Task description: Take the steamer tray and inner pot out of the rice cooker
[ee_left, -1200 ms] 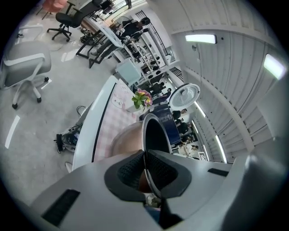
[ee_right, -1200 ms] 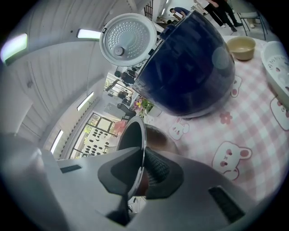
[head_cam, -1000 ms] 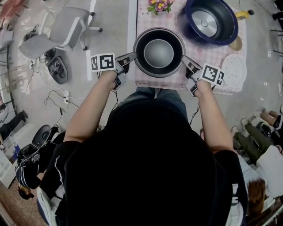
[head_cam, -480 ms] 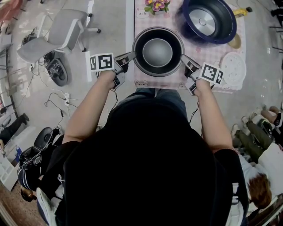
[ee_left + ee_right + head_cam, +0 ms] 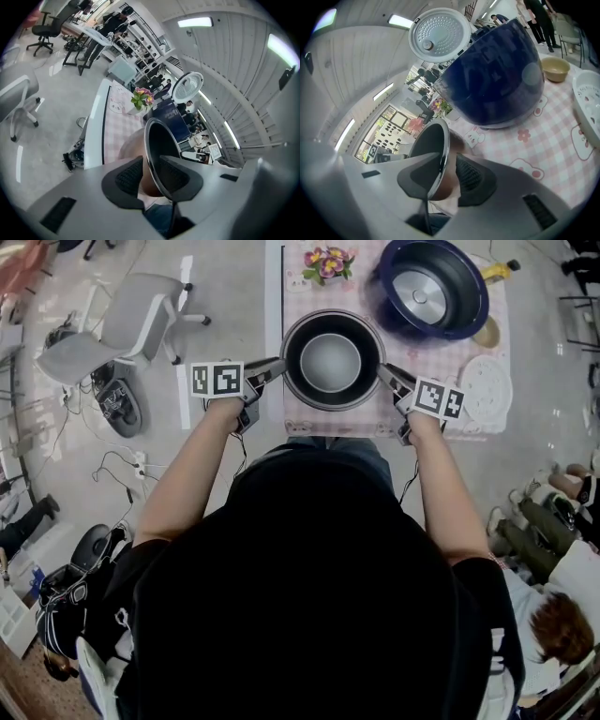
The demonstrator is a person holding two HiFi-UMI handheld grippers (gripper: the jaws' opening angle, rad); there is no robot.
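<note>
Left gripper (image 5: 149, 161): grey two-jaw tool, black ribbed pads (image 5: 127, 176); jaws opening, one on either side of the pot rim.
Dark round metal inner pot with shiny rim (image 5: 161, 140): on edge between the jaws.
Table with pink checked cloth (image 5: 115, 131): beyond the pot.
Small pink-and-yellow flower pot (image 5: 142, 97): on the cloth.
Dark blue rice cooker (image 5: 166, 115): behind, white perforated round lid (image 5: 187, 86) raised.
White office chair (image 5: 18, 101): far left, on the floor.

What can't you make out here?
Round dark metal inner pot: base hidden in both gripper views by left gripper and right gripper, jaws opening astride its rim.
White perforated steamer tray: cut by right gripper view's edge.
Dark blue rice cooker: inside hidden by its wall, right gripper view.
</note>
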